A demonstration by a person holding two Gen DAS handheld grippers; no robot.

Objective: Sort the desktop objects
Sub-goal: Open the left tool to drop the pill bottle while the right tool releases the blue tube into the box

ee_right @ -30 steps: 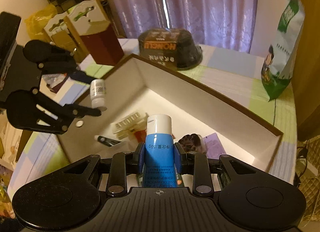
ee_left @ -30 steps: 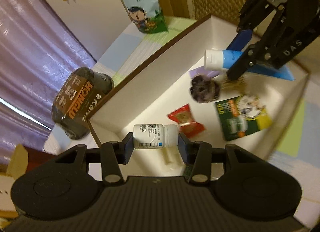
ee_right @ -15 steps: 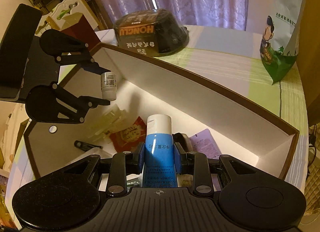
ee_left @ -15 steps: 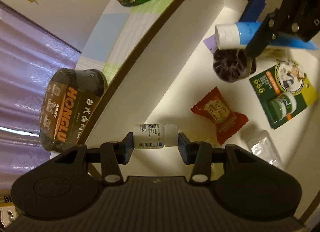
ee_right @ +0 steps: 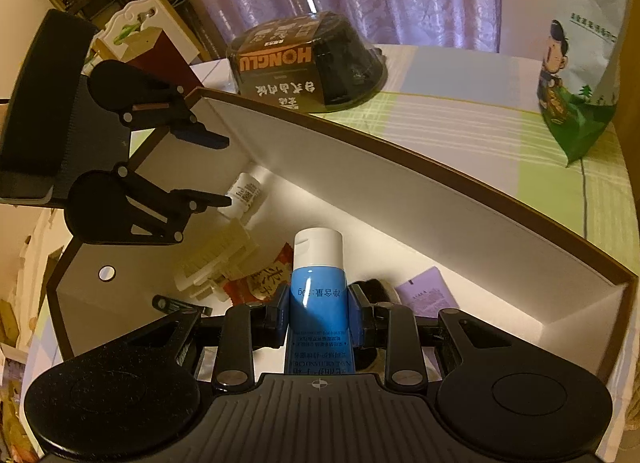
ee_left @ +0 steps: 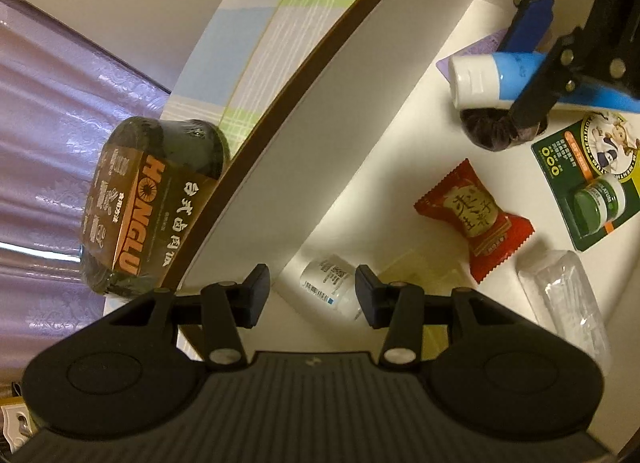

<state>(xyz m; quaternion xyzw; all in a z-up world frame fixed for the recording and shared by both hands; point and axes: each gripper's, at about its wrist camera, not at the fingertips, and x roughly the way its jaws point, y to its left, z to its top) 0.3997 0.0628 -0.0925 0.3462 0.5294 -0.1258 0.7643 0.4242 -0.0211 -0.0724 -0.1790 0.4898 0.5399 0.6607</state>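
Observation:
My left gripper [ee_left: 311, 290] is open above the white box [ee_left: 280, 167]. The small white pill bottle [ee_left: 329, 288] lies loose on the box floor by the wall, below the spread fingers; it also shows in the right wrist view as the pill bottle [ee_right: 245, 194] beside the left gripper [ee_right: 226, 171]. My right gripper [ee_right: 318, 313] is shut on a blue tube with a white cap [ee_right: 318, 287], held over the box interior. The same blue tube [ee_left: 492, 81] appears in the left wrist view, clamped by the right gripper [ee_left: 534, 59].
On the box floor lie a red candy packet [ee_left: 474, 215], a green blister card [ee_left: 592, 179], a dark pouch [ee_left: 492, 133], a clear plastic pack [ee_left: 568, 295] and a purple card [ee_right: 426, 297]. Outside stand a Honglu bowl [ee_right: 308, 59] and a green snack bag [ee_right: 576, 75].
The left gripper opened and let go of the pill bottle, which dropped to the box floor by the wall. The right gripper still holds the blue tube, lower in the box.

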